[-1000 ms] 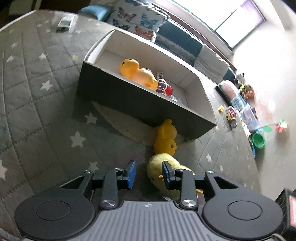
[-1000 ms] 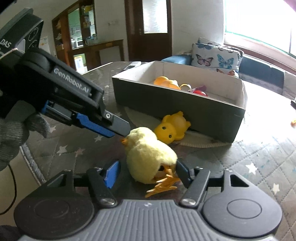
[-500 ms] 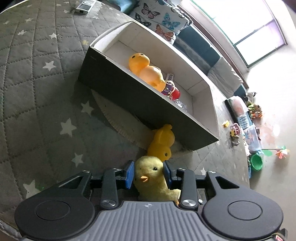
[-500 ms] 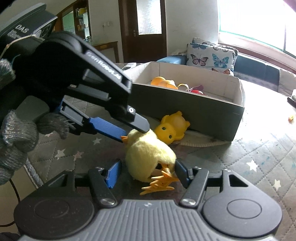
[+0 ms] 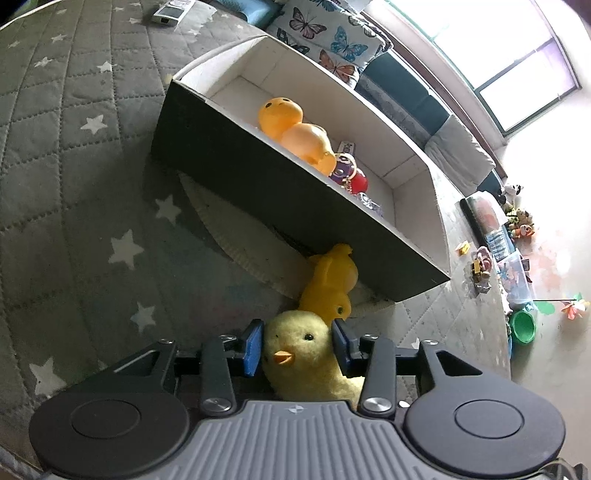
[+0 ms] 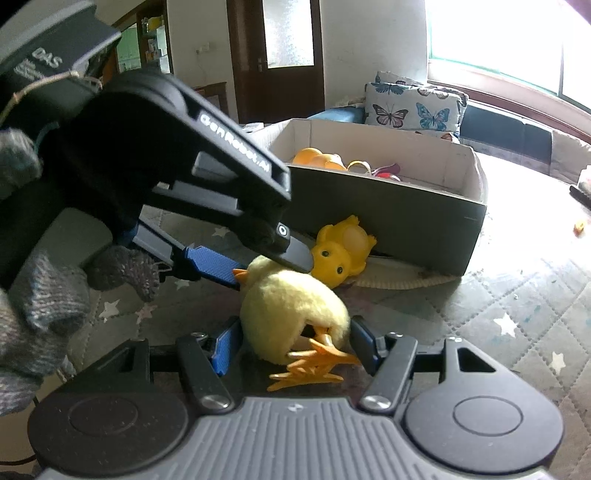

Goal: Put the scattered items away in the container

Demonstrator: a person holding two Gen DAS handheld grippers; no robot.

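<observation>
A yellow plush chick (image 6: 291, 306) lies on the grey star-quilted table. My right gripper (image 6: 295, 345) is shut on its body, just above the orange feet. The chick's head (image 5: 295, 343) sits between the blue pads of my left gripper (image 5: 297, 347), whose jaws are opening and straddle the head from above, as the right wrist view shows of the left gripper (image 6: 258, 267). A yellow rubber toy (image 5: 330, 284) lies just beyond the chick against the dark-walled cardboard box (image 5: 258, 192). Inside the box lie an orange duck (image 5: 295, 133) and small red and purple items (image 5: 351, 175).
A ruffled paper plate (image 5: 229, 229) pokes out from under the box. A remote (image 5: 171, 13) lies at the table's far side. Butterfly cushions (image 5: 325, 40) and a sofa stand behind. Toys (image 5: 517, 258) litter the floor on the right. A grey-gloved hand (image 6: 44, 295) holds the left gripper.
My left gripper has come down over the chick, so its head now sits between the pads, and the jaws have widened. The right gripper has kept still on the body.
</observation>
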